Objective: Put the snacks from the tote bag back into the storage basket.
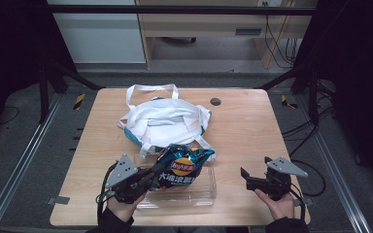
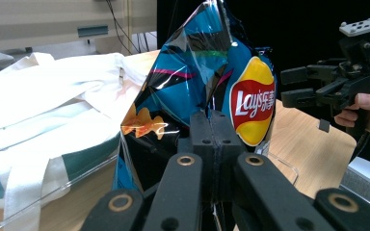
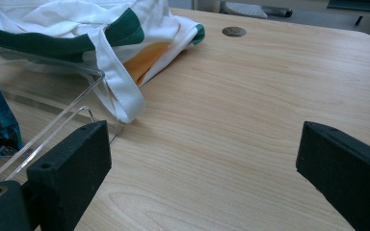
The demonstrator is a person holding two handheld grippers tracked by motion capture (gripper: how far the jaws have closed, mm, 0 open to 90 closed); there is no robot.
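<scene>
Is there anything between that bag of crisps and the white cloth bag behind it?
Only the far wall of the clear tray. The left tool is shut on the crisp bag, holding it upright over the tray, and the cloth tote bag lies just beyond that wall. The right tool waits open, off to the side.

In the left gripper view, the left claw (image 2: 211,144) covers the lower middle of the shiny blue crisp packet (image 2: 207,91). The white cloth tote bag (image 2: 43,110) is cut by the left edge. In the right gripper view, the clear plastic tray (image 3: 53,91) is cut by the left edge.
</scene>
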